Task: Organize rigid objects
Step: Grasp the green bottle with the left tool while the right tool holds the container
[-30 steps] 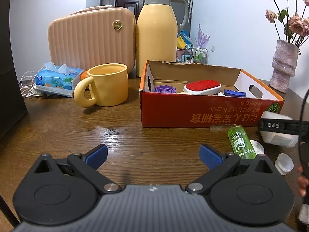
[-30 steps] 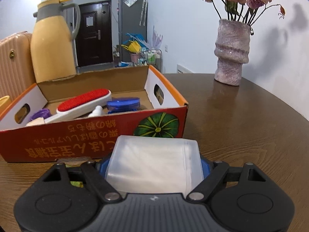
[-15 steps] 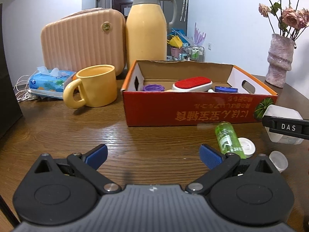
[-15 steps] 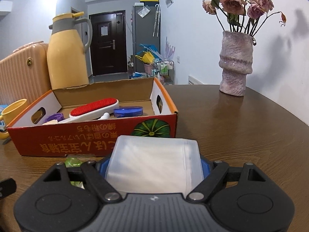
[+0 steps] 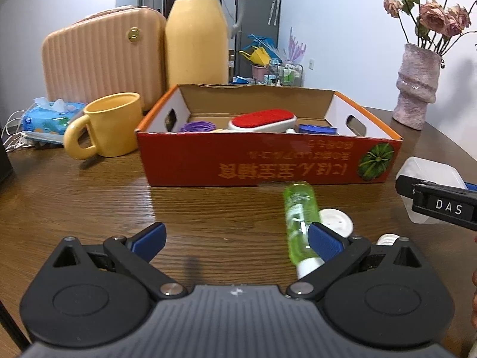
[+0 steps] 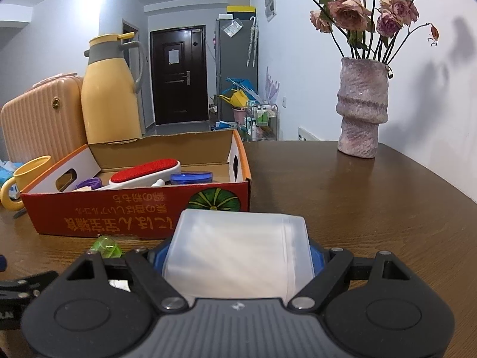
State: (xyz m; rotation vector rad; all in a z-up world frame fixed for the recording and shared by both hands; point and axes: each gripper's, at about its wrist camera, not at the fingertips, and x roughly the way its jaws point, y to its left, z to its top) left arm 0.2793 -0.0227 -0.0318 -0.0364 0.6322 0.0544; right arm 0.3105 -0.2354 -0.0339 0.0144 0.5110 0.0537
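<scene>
A yellow mug [image 5: 111,128] stands at ten o'clock on the wooden table [image 5: 89,197], its handle turned this way. Behind it sit a tissue pack [image 5: 49,117] and a ribbed peach case [image 5: 103,62], with a tall yellow flask [image 5: 196,40] just beside it at twelve. At two o'clock, a pink vase [image 6: 362,107] holds faded roses [image 6: 369,12].

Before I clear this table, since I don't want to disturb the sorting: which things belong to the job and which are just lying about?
Job:
- cardboard box
- white plastic container in the right gripper
- green bottle
- white caps
- lint brush, already boxed

Lying about:
- yellow mug
- thermos
- small suitcase
- tissue pack
- flower vase
</scene>
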